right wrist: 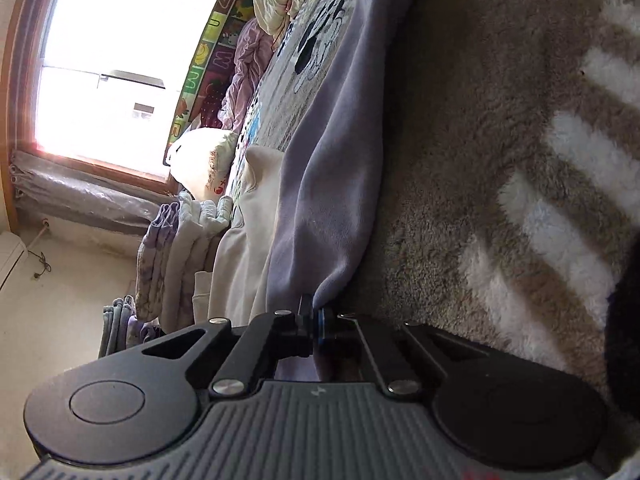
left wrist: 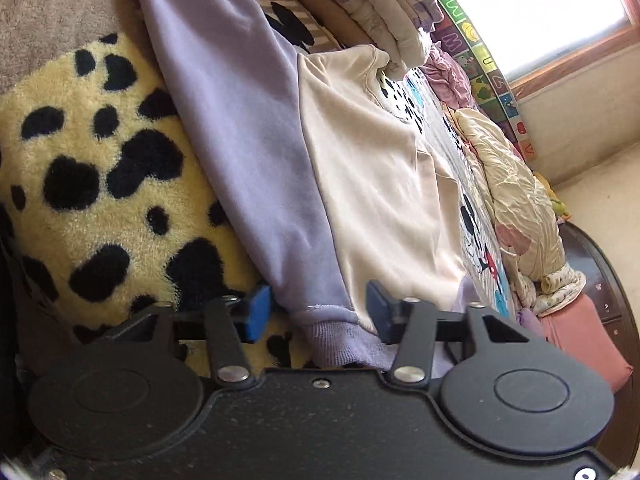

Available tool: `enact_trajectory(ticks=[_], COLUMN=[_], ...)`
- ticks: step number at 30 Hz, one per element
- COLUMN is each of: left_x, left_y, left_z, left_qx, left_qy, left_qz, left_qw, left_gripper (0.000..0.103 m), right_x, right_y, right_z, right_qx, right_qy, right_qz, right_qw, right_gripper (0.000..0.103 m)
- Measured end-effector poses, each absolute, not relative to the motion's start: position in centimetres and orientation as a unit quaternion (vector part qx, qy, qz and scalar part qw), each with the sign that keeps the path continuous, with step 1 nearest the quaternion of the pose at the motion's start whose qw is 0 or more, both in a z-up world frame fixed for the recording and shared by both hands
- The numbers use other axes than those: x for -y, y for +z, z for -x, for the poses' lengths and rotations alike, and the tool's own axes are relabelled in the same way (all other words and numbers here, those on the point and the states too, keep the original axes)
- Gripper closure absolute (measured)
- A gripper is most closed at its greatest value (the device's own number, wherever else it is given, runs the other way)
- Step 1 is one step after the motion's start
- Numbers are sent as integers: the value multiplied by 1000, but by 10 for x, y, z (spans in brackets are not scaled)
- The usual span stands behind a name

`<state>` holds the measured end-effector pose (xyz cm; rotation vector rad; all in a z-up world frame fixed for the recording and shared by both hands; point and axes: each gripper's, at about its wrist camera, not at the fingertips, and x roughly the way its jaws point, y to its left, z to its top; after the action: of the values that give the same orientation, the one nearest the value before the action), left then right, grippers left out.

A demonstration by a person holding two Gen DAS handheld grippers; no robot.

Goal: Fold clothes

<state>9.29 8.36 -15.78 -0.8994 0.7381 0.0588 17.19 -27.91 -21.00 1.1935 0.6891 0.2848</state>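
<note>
We see the sweatshirt [left wrist: 360, 168], lilac sleeves and cream body, lying on the spotted fleece blanket [left wrist: 80, 168]. Our left gripper [left wrist: 318, 312] stands wide apart around its ribbed cuff [left wrist: 340, 346]; our right gripper [right wrist: 316, 324] pinches a lilac fold of the sweatshirt [right wrist: 320, 200]

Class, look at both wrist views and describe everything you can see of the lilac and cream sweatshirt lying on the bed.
The sweatshirt looks like soft fleece, with lilac sleeves and a cream body. It lies spread over a spotted yellow blanket and a cartoon-print sheet. A lilac sleeve ends in a ribbed cuff that sits between the open fingers of the left tool. In the right wrist view, the right tool is shut on a lilac edge beside a grey striped blanket. The fabric is loosely wrinkled, not yet folded.
</note>
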Motion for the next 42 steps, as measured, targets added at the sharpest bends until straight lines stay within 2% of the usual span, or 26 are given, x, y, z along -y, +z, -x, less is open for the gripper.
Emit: enact_trajectory(ticks=[1, 2, 7, 11, 15, 17, 18, 19, 21, 22, 23, 24, 27, 28, 29, 31, 32, 33, 34, 36, 39, 41, 42], left_x=[-86, -88, -104, -114, -118, -119, -119, -120, -123, -126, -129, -134, -132, -131, -128, -125, -124, -124, -123, -121, -114, -118, -124], left_y=[-159, -161, -138, -165, -162, -157, -154, -147, -139, -136, -140, -148, -160, -161, -160, -162, -163, -164, -165, -159, -165, -168, -165], left_z=[-93, -92, -72, -71, -71, -71, -69, -66, -64, -63, -65, -66, -69, -71, -74, -79, -80, -80, -80, -75, -80, -81, -80], left_qx=[-349, -350, -329, -374, -386, -395, -391, -383, -371, -367, -374, -383, -384, -379, -374, -363, -359, -361, -362, -358, -390, -398, -401], left_qy=[25, 22, -9, 25, 22, 22, 24, 25, 28, 30, 27, 24, 30, 29, 28, 25, 22, 19, 16, 10, 5, -2, -2], left_qz=[423, 421, 416, 416, 424, 426, 423, 411, 397, 396, 410, 429, 441, 442, 438, 437, 434, 432, 431, 424, 408, 418, 435], left_qw=[836, 837, 847, 829, 819, 814, 817, 827, 839, 841, 832, 818, 811, 813, 817, 823, 826, 826, 826, 832, 825, 817, 807], left_gripper=[94, 96, 97, 97, 91, 82, 74, 73, 72, 70, 68, 61, 60, 59, 59, 61, 67, 97, 101, 101, 101, 97, 89], right_x=[281, 283, 288, 286, 283, 283, 282, 282, 285, 287, 288, 290, 295, 296, 297, 298, 298, 299, 300, 305, 313, 312, 312], right_y=[-208, -205, -191, -201, -191, -180, -176, -174, -180, -186, -191, -194, -201, -204, -208, -214, -215, -213, -208, -199, -207, -206, -205], right_z=[-167, -160, -121, -102, -98, -95, -94, -95, -103, -108, -113, -118, -132, -137, -141, -147, -146, -142, -135, -118, -101, -102, -104], right_qx=[-310, -303, -290, -328, -329, -316, -311, -308, -314, -320, -325, -325, -309, -304, -299, -291, -284, -275, -263, -245, -270, -279, -283], right_qy=[128, 127, 131, 113, 109, 109, 108, 106, 97, 91, 85, 81, 75, 76, 82, 92, 94, 94, 92, 83, 51, 49, 49], right_qz=[-552, -555, -560, -549, -515, -493, -484, -477, -482, -488, -494, -499, -514, -521, -533, -544, -547, -548, -547, -543, -539, -524, -518], right_qw=[763, 764, 765, 761, 784, 804, 811, 816, 812, 807, 802, 799, 797, 794, 788, 782, 782, 784, 789, 799, 796, 803, 806], right_gripper=[99, 99, 100, 100, 99, 97, 95, 95, 89, 80, 82, 82, 81, 82, 87, 99, 99, 99, 99, 99, 99, 99, 99])
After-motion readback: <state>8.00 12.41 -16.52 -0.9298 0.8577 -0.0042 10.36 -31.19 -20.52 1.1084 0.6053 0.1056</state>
